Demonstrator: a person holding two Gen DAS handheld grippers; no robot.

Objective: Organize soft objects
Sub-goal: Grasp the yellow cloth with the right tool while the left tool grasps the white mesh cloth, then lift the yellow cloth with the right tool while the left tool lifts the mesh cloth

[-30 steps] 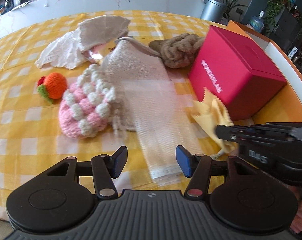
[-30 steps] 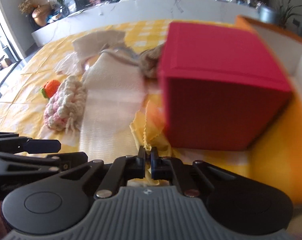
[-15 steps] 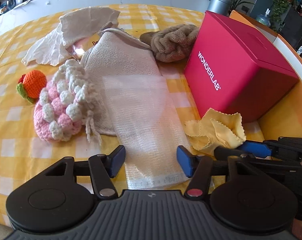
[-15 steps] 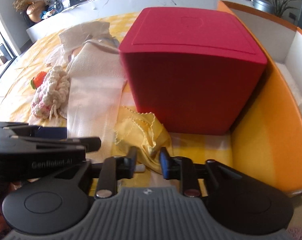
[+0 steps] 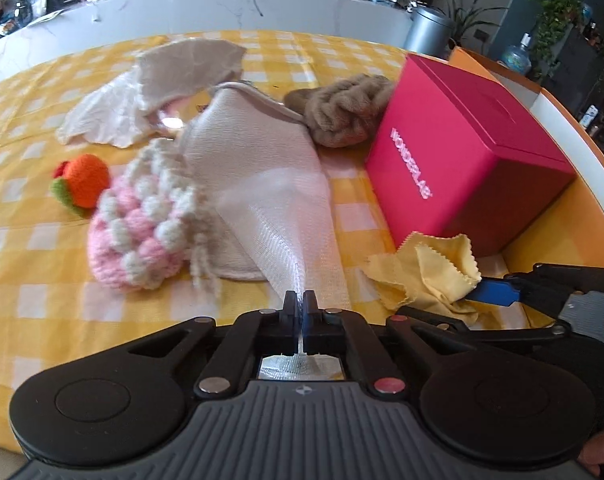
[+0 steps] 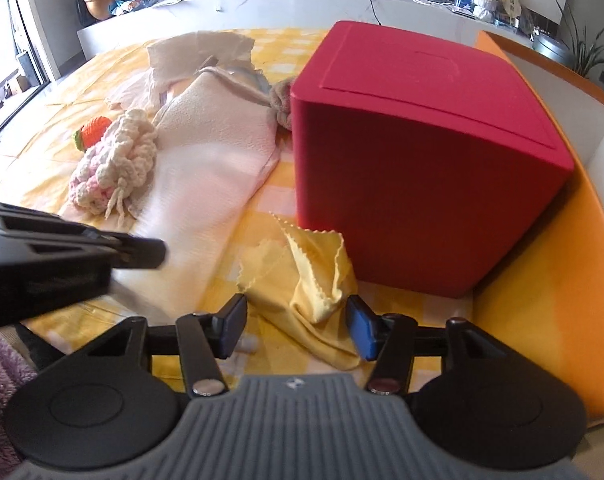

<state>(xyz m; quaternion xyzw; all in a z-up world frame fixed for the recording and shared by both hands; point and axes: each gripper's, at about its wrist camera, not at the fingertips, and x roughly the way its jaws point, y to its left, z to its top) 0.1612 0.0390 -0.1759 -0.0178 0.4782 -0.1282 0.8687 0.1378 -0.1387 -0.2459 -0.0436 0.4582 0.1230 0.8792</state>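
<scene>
Between the jaws of the left gripper, which have just been closing, the near end of the white mesh cloth is pinched and drawn into a ridge; its far part lies on the yellow checked bench, over a cream towel. Just left of it sits a pink and white crocheted pouch, with an orange knitted fruit beside that. At right, the right gripper stands released, its jaws having just been opening, with the crumpled yellow cloth lying loose between them, untouched by the pads. Behind the cloth stands a red box, a brown fuzzy bundle at its far left corner.
</scene>
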